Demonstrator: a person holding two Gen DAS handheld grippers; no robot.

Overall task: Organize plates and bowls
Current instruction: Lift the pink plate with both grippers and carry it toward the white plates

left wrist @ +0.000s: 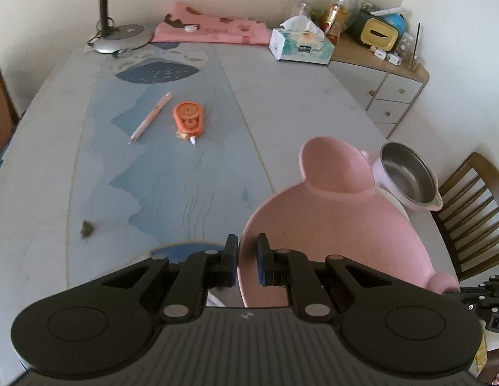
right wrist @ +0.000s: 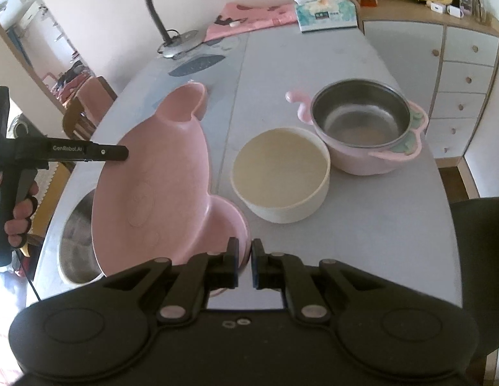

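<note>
A pink plate with two ear-shaped lobes (right wrist: 159, 186) hangs tilted above the table, held from both sides. My left gripper (left wrist: 247, 257) is shut on its near rim (left wrist: 330, 225); the right wrist view shows that gripper from the side (right wrist: 125, 153). My right gripper (right wrist: 245, 259) is shut on the rim of the plate's near lobe. Under the plate's left side lies a steel bowl (right wrist: 75, 241), partly hidden. A cream bowl (right wrist: 281, 177) stands to the right. Behind the cream bowl is a steel bowl in a pink holder (right wrist: 362, 122), also visible in the left wrist view (left wrist: 407, 173).
On the grey-blue table (left wrist: 88, 177) lie a pink pen (left wrist: 149, 119) and an orange tape dispenser (left wrist: 188, 117). A desk lamp (left wrist: 124, 37), a pink cloth (left wrist: 211, 29) and a tissue box (left wrist: 301, 45) stand at the far edge. A drawer cabinet (right wrist: 458, 74) and a wooden chair (left wrist: 471, 212) are on the right.
</note>
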